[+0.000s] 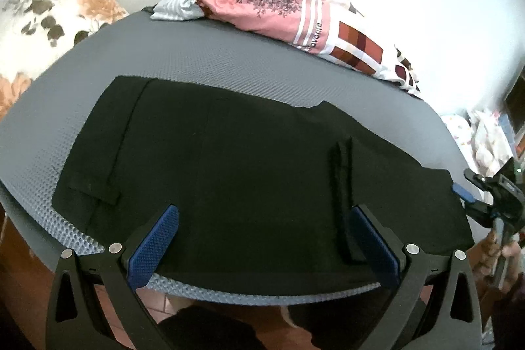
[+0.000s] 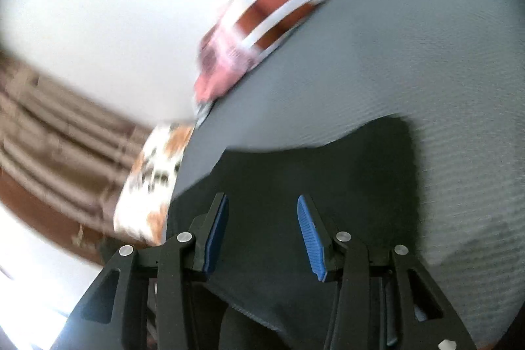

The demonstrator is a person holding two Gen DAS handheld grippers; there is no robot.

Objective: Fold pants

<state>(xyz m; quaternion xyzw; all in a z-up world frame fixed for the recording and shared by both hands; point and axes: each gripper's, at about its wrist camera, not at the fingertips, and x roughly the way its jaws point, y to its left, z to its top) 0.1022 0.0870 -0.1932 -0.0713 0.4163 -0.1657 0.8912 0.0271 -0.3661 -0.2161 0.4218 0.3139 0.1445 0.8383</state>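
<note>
Black pants (image 1: pixel 236 159) lie flat on the grey mat (image 1: pixel 203 54), near its front edge.
The left gripper (image 1: pixel 262 218) is above them with fingers wide apart, holding nothing; the right gripper (image 2: pixel 261 218) has fingers apart over the cloth, empty.

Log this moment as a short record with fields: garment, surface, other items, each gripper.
garment: black pants, spread flat, partly folded
surface: grey textured mat on a table
other items: pink patterned cloth pile at the mat's far edge; floral fabric off to the left
left gripper: open, over the pants' near edge, nothing between its pads
right gripper: open, above the pants' end, holding nothing; view blurred
</note>
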